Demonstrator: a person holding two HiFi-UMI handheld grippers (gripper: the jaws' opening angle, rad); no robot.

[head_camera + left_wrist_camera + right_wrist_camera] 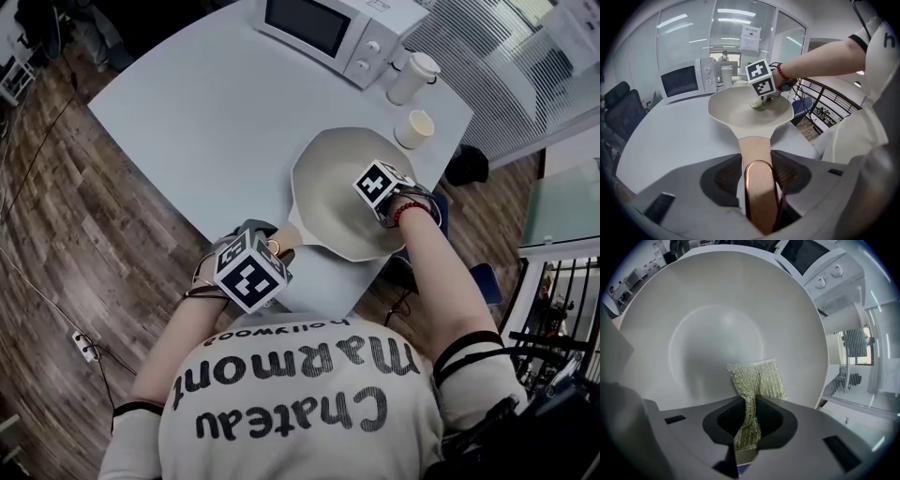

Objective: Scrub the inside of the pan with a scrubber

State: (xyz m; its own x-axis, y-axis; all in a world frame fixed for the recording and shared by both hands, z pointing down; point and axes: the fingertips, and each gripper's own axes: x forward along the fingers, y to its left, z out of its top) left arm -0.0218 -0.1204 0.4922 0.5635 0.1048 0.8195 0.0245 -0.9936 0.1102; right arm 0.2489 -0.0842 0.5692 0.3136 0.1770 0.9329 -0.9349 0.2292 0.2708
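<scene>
While the right gripper (749, 404) pinches a yellow-green mesh scrubber (760, 378) tight between its jaws, the scrubber's free end fans out beyond the jaw tips against the pale inner wall of the pan (717, 310), on the slope just beside the flat bottom. From the head view, this gripper reaches into the pan's right side.

The left gripper (759, 161) is clamped on the pan's tan handle (754, 146), with a pad on either side of it. A copper-coloured loop (746, 180) at the handle's end lies between the jaws.

The cream pan stands on a light grey table (206, 112), close to the edge nearest the person, its handle pointing back toward the left hand. Just beyond the pan's far rim stands an open cream cup (414, 128). A lidded white cup (412, 77) stands a little farther off, beside a white microwave (328, 28) at the table's far edge.
</scene>
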